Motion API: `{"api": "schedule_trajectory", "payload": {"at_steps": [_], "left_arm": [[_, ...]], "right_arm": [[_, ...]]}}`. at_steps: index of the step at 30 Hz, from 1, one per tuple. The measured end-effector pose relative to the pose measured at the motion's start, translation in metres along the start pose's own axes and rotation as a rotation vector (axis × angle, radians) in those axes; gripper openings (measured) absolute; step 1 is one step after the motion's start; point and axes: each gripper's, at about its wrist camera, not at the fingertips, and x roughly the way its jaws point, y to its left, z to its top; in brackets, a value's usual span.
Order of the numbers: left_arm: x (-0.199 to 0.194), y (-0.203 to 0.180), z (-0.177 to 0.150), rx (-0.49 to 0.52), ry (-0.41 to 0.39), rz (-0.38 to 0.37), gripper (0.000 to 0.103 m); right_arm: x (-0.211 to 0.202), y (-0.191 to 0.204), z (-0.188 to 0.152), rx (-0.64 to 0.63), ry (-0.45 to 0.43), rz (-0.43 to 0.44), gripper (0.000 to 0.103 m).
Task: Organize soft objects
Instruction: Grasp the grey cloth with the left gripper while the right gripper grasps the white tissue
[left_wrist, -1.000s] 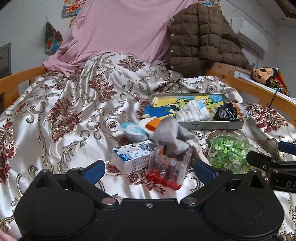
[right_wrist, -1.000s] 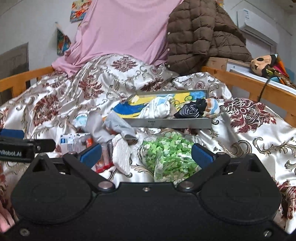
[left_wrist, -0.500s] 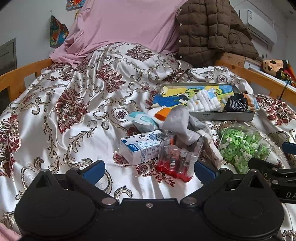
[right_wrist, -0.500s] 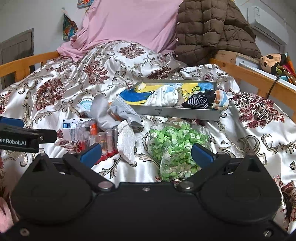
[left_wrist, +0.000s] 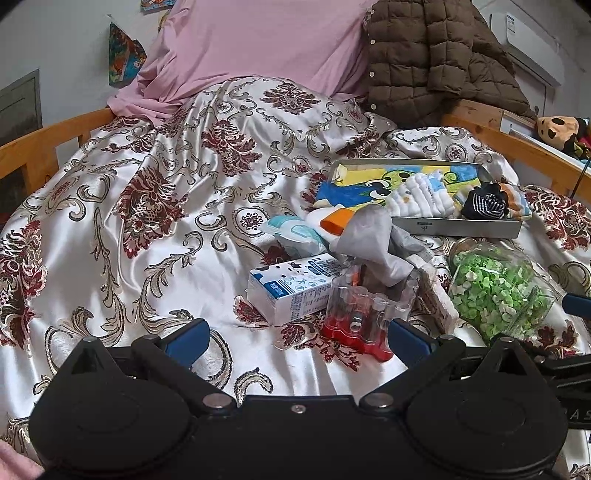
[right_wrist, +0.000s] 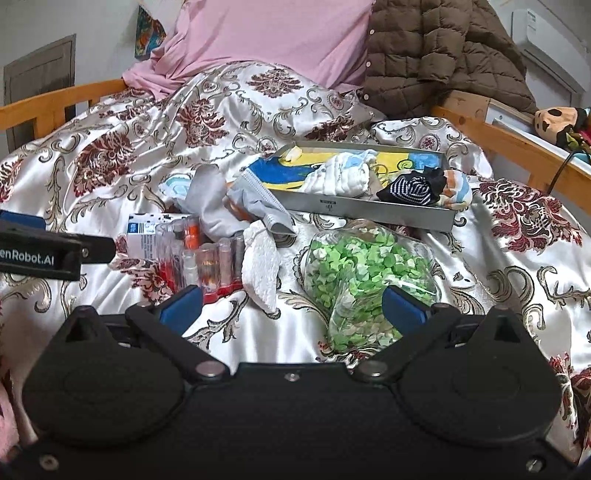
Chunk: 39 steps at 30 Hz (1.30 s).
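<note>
A metal tray (left_wrist: 458, 227) (right_wrist: 369, 210) lies on the bed. It holds a cartoon cloth, a white folded cloth (left_wrist: 421, 197) (right_wrist: 340, 179) and a black striped sock (left_wrist: 484, 205) (right_wrist: 410, 190). In front of it a grey cloth (left_wrist: 373, 240) (right_wrist: 207, 199), an orange-and-white sock (left_wrist: 336, 219) and a white rag (right_wrist: 260, 266) lie in a pile. My left gripper (left_wrist: 295, 338) is open, short of the pile. My right gripper (right_wrist: 291, 308) is open just before a bag of green pieces (right_wrist: 354, 273) (left_wrist: 495, 291).
A milk carton (left_wrist: 291, 288) (right_wrist: 142, 236) and a red pack of clear tubes (left_wrist: 364, 317) (right_wrist: 207, 266) lie by the pile. The wooden bed rail (left_wrist: 517, 147) runs along the right. A pink pillow (left_wrist: 258, 40) and a brown jacket (left_wrist: 436, 55) are at the head.
Both grippers have drawn back a little from the pile, so the objects sit higher in both views. Both stay open, and nothing on the bed has moved.
</note>
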Motion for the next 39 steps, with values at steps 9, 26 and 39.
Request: {"api": "schedule_trajectory", "payload": {"at_steps": [9, 26, 39], "left_arm": [[0.013, -0.003, 0.012, 0.011, -0.019, -0.014, 0.102], [0.065, -0.023, 0.039, 0.12, -0.067, -0.142, 0.102], [0.095, -0.033, 0.046, 0.139, -0.08, -0.192, 0.102]], "right_arm": [[0.014, -0.004, 0.002, 0.001, 0.014, 0.021, 0.102], [0.062, 0.004, 0.003, -0.065, 0.029, 0.007, 0.102], [0.083, 0.018, 0.002, -0.17, 0.006, -0.009, 0.102]]}}
